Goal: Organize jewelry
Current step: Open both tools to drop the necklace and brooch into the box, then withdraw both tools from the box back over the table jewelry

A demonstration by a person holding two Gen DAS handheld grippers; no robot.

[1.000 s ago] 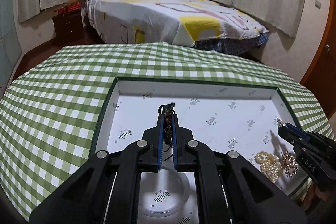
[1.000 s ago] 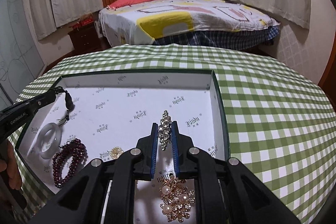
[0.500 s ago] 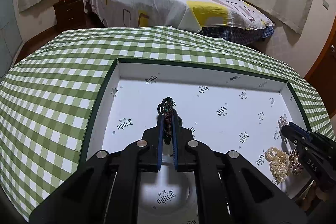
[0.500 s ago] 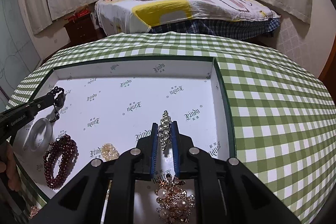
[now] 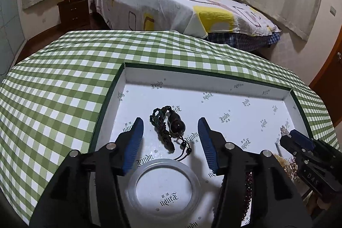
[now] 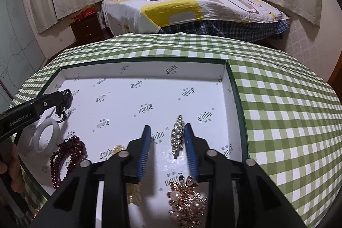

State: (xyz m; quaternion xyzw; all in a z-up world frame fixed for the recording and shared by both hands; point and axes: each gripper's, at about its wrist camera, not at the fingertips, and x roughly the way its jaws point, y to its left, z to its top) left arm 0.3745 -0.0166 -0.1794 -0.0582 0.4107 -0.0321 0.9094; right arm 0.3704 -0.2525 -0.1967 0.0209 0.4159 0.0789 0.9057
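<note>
My left gripper is over the left part of a white-lined, green-rimmed tray. Its jaws are opening, and a dark corded pendant lies loose on the tray floor between them, touching neither pad. The cord runs to a white bangle just below. My right gripper is over the tray's right side, jaws opening too. A rhinestone hair clip lies flat between them, close to the right finger.
A dark red bead bracelet, a pearl bracelet and a gold pearl brooch lie in the tray's near part. The tray rests on a green checked tablecloth. A bed stands beyond the table. A hand shows at the left edge.
Both grippers have gone from shut to open. The left let go of the pendant's cord and the right let go of the hair clip; both pieces now lie on the tray floor.
</note>
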